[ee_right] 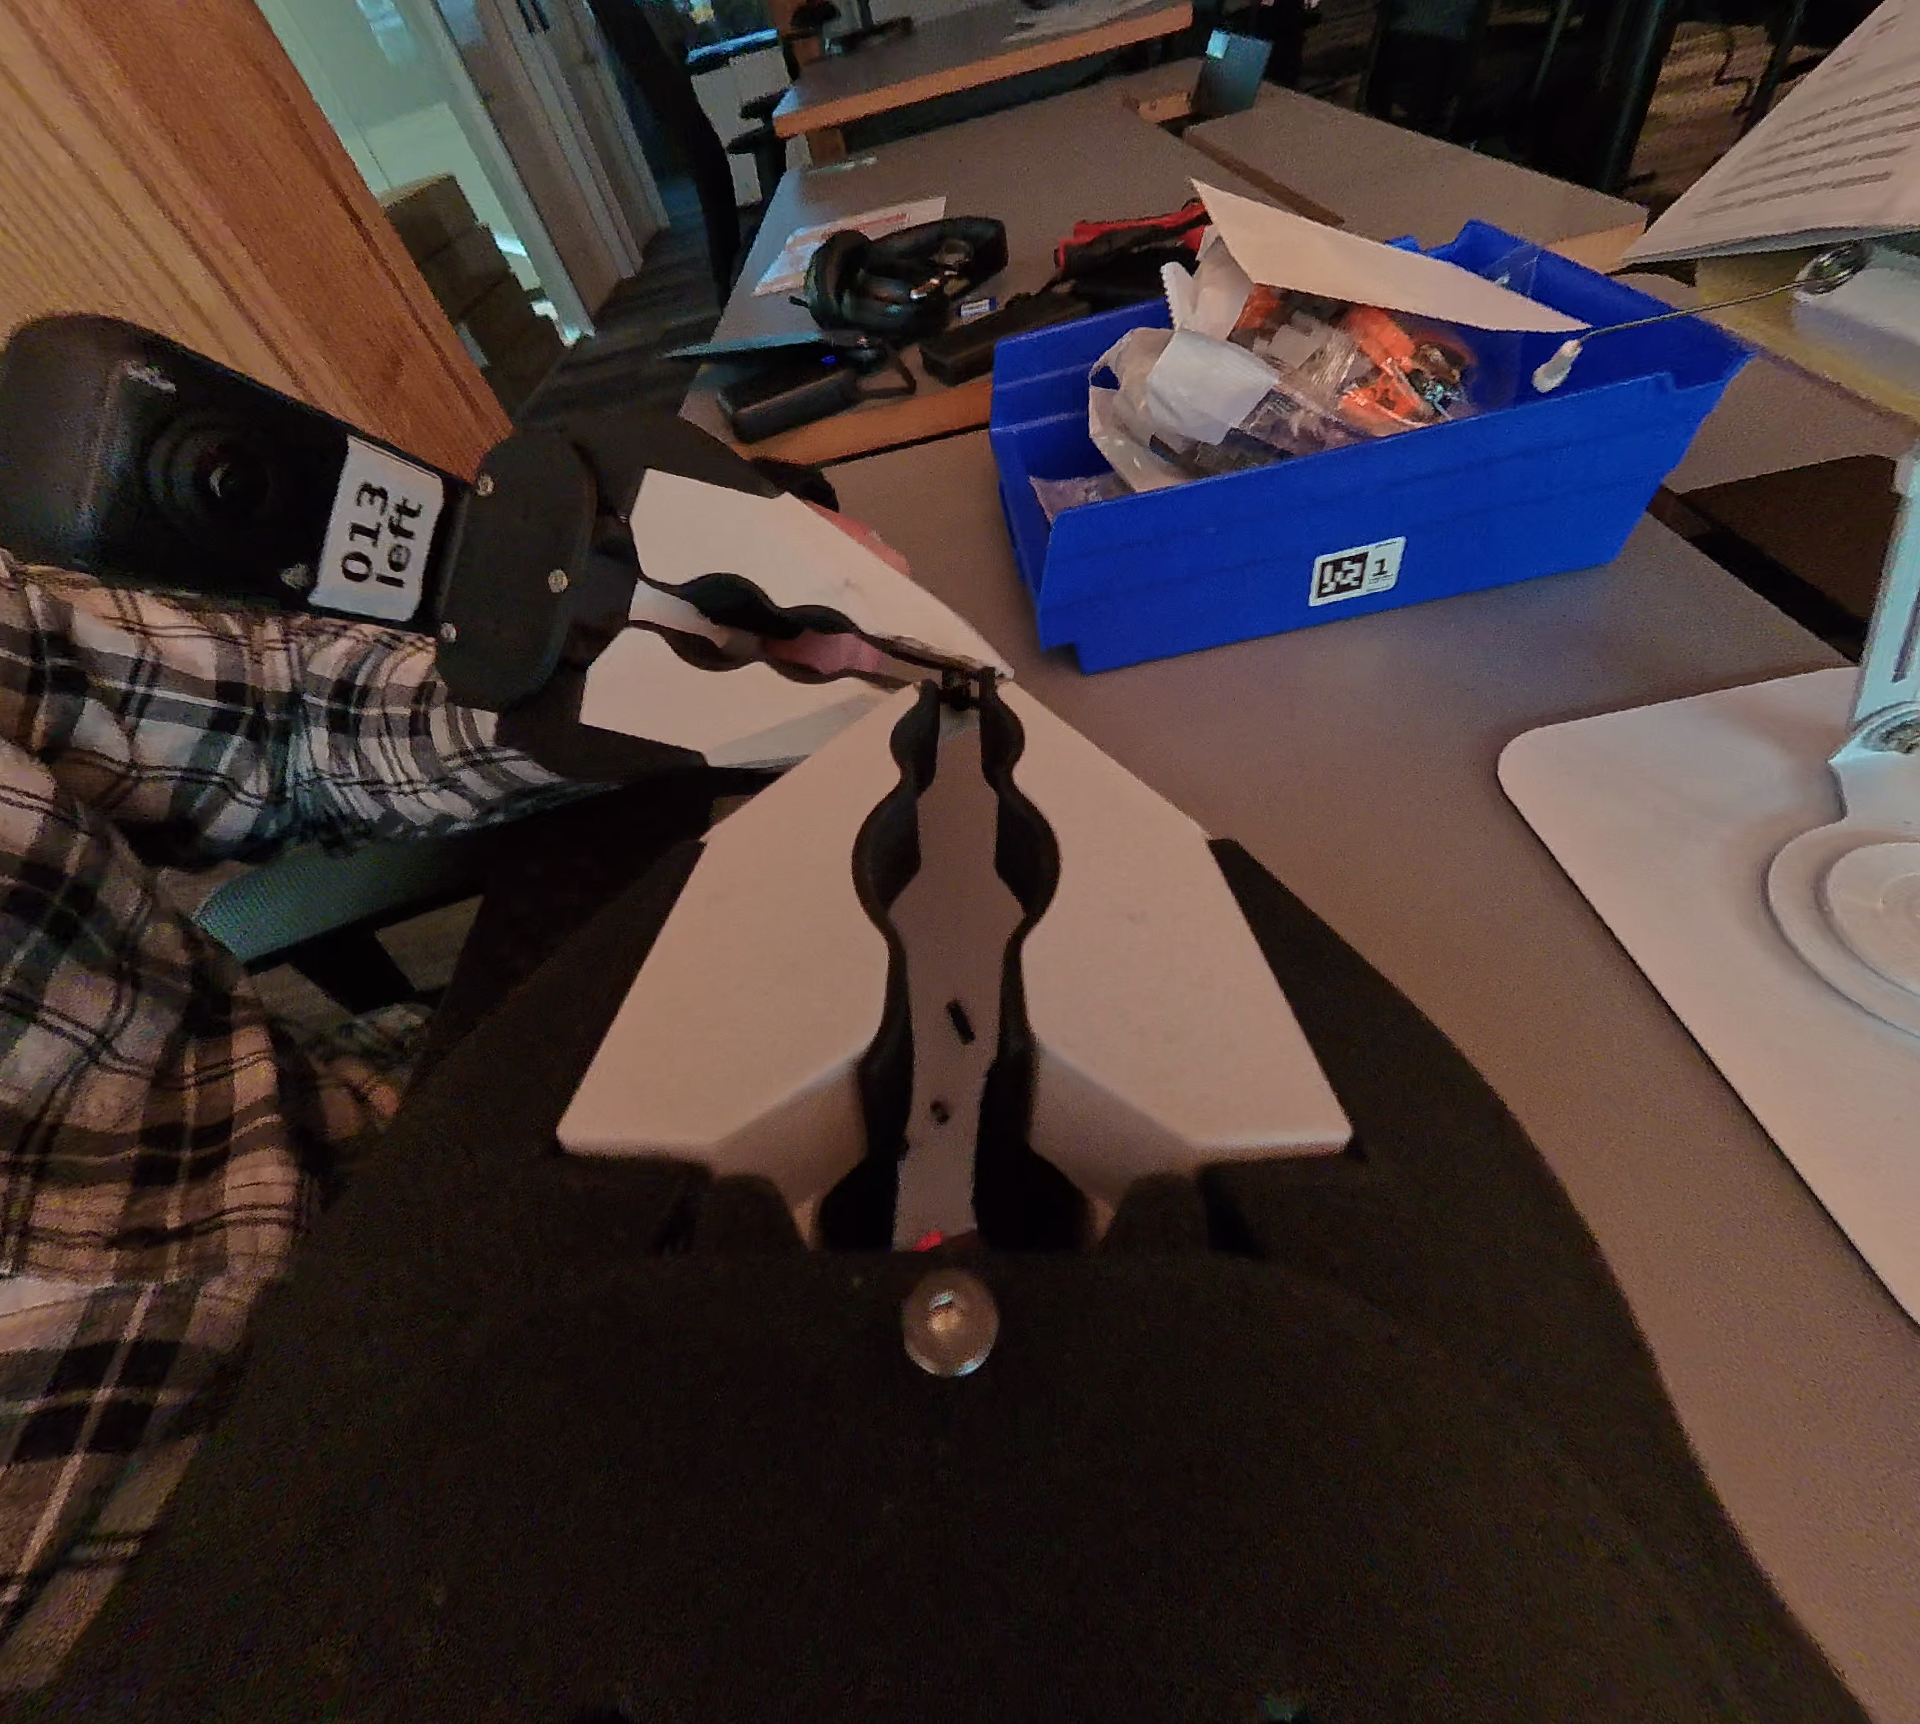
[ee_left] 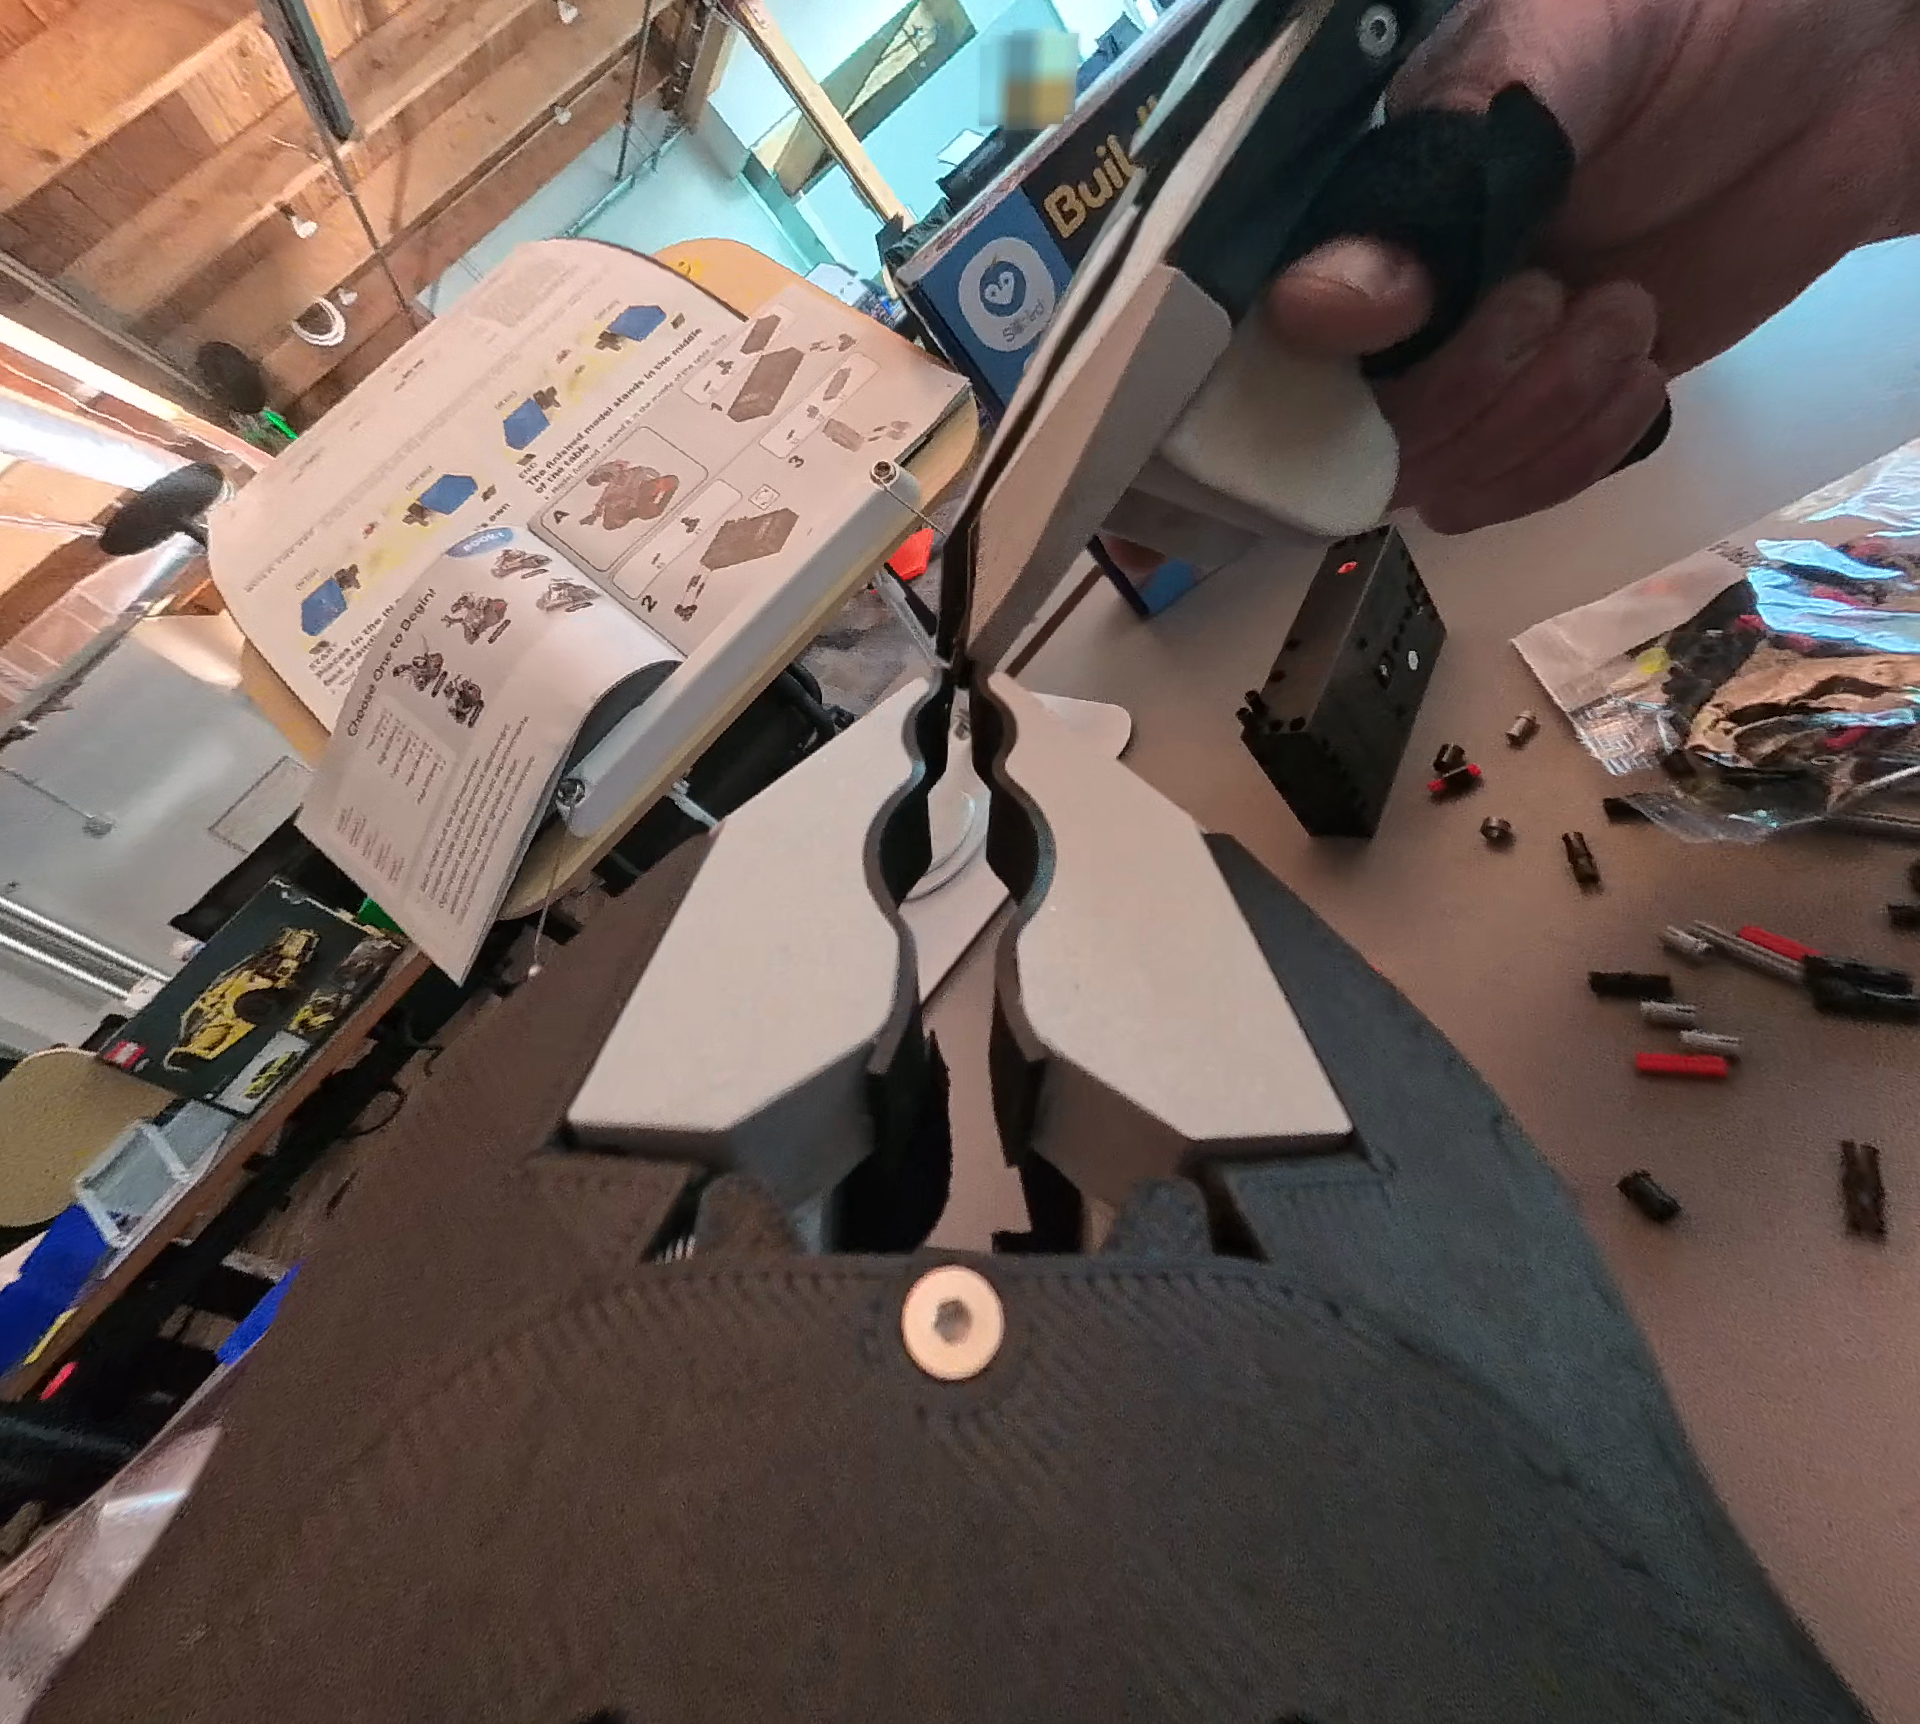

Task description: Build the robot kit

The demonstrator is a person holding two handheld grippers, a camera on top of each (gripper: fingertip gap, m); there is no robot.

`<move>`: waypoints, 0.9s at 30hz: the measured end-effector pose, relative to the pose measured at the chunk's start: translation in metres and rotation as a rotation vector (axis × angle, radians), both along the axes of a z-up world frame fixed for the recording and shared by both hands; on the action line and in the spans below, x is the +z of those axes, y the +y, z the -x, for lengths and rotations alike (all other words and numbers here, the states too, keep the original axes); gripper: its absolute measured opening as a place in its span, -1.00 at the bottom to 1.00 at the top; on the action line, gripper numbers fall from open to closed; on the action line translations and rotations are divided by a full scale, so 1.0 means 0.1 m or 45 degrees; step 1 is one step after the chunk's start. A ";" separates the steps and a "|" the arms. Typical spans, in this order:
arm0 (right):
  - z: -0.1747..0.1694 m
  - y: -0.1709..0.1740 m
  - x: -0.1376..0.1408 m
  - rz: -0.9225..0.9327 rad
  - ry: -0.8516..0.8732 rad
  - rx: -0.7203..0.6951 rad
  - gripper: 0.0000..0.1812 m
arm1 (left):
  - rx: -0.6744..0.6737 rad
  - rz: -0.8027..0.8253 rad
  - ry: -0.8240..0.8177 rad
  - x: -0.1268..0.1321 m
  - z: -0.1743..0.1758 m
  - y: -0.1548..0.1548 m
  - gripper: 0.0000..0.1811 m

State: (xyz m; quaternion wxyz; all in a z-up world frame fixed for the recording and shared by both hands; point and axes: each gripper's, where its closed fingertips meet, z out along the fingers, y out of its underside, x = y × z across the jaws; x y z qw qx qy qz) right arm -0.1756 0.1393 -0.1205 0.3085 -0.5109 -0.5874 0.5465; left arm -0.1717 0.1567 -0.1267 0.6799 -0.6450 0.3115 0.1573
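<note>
Jaws of left gripper closed down to a sliver at the tips, pinched on a small black piece. Jaws of right gripper likewise drawn together at the tips on the same piece. Tips of both grippers touching there, held above the grey table. Piece slim; long axis seemingly running along the right gripper's fingers, pointing away from its camera. Too small to say whether one part or two joined.

Right gripper gripped by a hand, coming in from upper right in the left wrist view. Plaid sleeve behind the left gripper.

Beyond the tips: open instruction booklet tilted on a stand. On the table: black block, foil bag, scattered black, red and grey pins, blue bin stuffed with bags.
</note>
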 end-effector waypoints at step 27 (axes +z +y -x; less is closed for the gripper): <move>-0.64 0.83 -1.09 -0.689 -0.652 0.011 -0.99 | -0.367 0.914 -0.201 -1.46 -0.62 0.79 -0.64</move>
